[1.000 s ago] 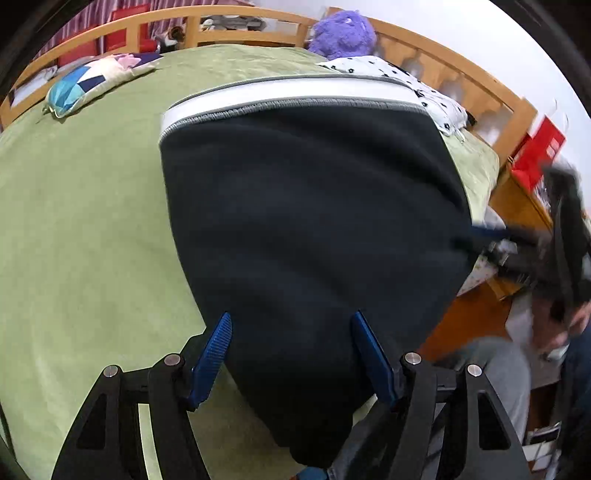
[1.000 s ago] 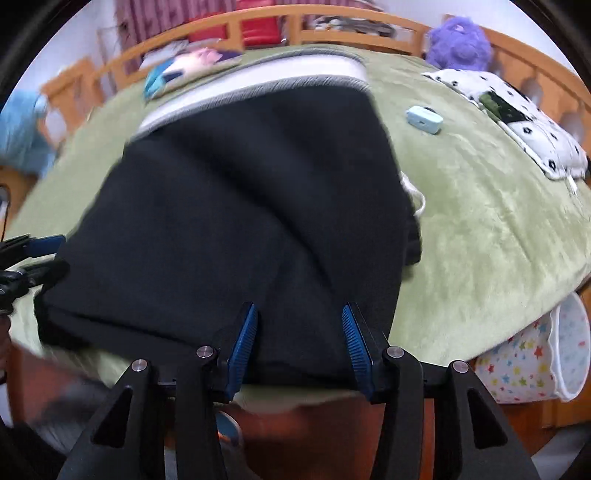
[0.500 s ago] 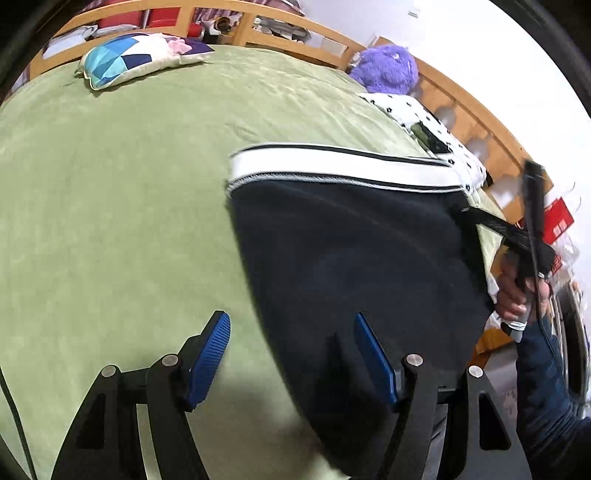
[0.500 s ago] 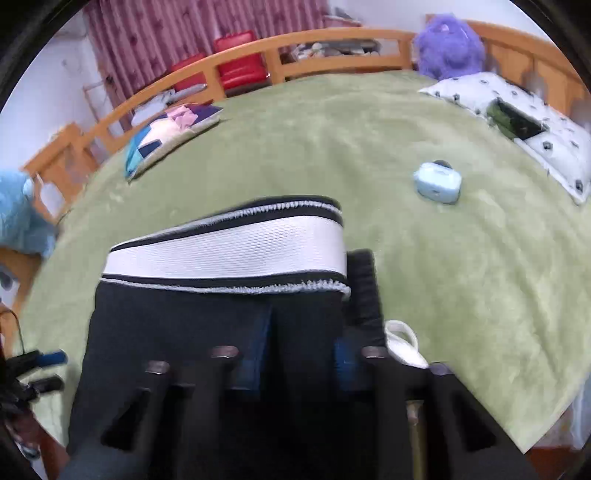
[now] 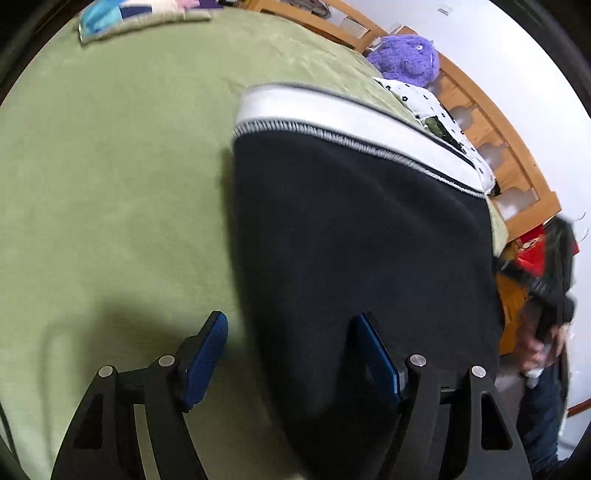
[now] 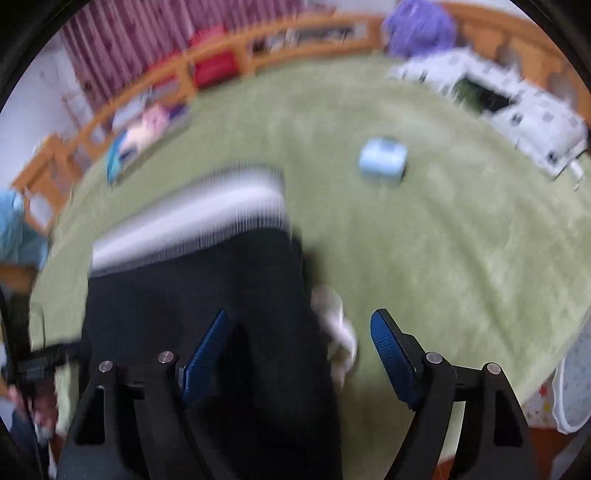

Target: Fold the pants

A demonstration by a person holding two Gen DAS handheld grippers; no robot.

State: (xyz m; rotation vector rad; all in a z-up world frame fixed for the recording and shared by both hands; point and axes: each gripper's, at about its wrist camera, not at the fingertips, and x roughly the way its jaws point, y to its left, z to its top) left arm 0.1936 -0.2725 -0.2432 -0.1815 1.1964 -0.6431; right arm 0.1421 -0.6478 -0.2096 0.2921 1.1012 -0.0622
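Note:
Dark navy pants (image 5: 362, 251) with a white waistband (image 5: 332, 118) lie flat on the green bed cover (image 5: 110, 166). My left gripper (image 5: 291, 354) is open, its jaws wide apart over the pants' near left edge. In the blurred right wrist view the pants (image 6: 207, 295) lie at the lower left, waistband (image 6: 192, 206) away from me. My right gripper (image 6: 299, 354) is open above the pants' right edge, holding nothing. A white drawstring (image 6: 340, 328) shows between its jaws.
A purple plush toy (image 5: 406, 62) and a white patterned pillow (image 5: 436, 110) lie by the wooden bed rail (image 5: 509, 155). A colourful pillow (image 5: 129, 14) lies at the far end. A small light blue case (image 6: 382, 158) sits on the cover. A star-patterned basket (image 6: 576, 387) stands beside the bed.
My right gripper has opened and let go of the pants, which now lie on the bed. Both grippers have moved; the left one stays open.

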